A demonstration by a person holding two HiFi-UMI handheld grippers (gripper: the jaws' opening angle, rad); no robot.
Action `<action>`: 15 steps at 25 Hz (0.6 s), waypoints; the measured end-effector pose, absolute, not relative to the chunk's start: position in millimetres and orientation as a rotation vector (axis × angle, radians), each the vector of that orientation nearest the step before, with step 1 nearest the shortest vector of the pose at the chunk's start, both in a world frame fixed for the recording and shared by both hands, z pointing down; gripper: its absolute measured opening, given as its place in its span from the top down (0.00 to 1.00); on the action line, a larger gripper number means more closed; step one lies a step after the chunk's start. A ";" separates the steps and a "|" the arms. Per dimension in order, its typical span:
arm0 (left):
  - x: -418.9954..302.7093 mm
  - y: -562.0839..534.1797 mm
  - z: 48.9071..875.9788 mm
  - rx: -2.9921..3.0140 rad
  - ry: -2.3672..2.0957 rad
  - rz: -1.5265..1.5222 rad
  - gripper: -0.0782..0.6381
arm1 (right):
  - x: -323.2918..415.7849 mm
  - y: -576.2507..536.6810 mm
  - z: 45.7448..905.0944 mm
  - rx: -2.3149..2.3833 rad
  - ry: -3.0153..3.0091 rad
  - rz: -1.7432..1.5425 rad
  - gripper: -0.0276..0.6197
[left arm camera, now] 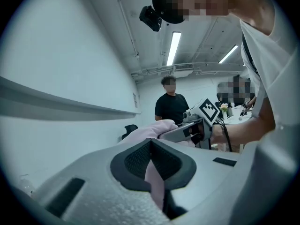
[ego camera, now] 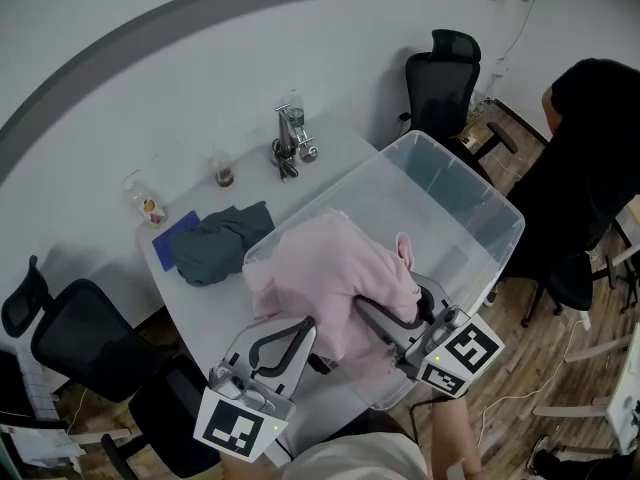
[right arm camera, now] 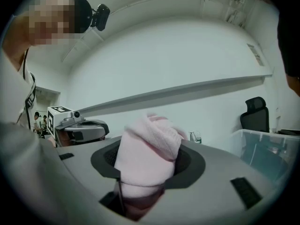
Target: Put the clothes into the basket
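**Pink top at the rim, teal one left to fetch**

Pink garment [ego camera: 335, 268] hangs between both tongs. The left tongs [ego camera: 300, 330] pinch a thin fold of it, and the right tongs [ego camera: 368, 310] clamp a thick roll. It drapes over the near corner of the clear basket [ego camera: 497, 206], just ahead of the tongs, and is not yet released inside. Beyond the left tongs a teal garment [ego camera: 215, 243] lies untouched on the surface [ego camera: 330, 158]. By my judgement neither piece is in yet.

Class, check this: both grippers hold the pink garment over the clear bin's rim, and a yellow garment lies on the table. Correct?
No. In the head view the garment on the table is dark teal, not yellow; the rest stands.
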State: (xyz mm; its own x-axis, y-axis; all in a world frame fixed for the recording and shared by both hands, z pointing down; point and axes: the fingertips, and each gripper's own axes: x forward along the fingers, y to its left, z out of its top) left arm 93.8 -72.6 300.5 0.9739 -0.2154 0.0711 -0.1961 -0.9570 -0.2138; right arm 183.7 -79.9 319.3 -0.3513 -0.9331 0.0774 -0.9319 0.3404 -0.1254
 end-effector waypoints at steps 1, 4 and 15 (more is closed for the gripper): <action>98.2 -72.7 304.7 -2.921 0.297 -0.150 0.88 | 188.2 -80.0 324.7 -1.804 2.561 -0.247 0.63; 109.9 -73.0 315.6 -2.947 0.276 -0.178 0.88 | 202.5 -79.4 342.3 -1.883 2.554 -0.287 0.63; 148.9 -70.1 347.0 -3.029 0.190 -0.244 0.88 | 240.4 -72.3 411.6 -2.169 2.589 -0.452 0.63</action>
State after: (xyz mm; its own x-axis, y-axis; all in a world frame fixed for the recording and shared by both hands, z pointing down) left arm 148.9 -70.1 347.0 0.9794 -0.1318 0.1530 -0.1163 -0.9875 -0.1062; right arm 240.4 -72.3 411.6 -0.1690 -0.9154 0.3654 -0.9850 0.1696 -0.0307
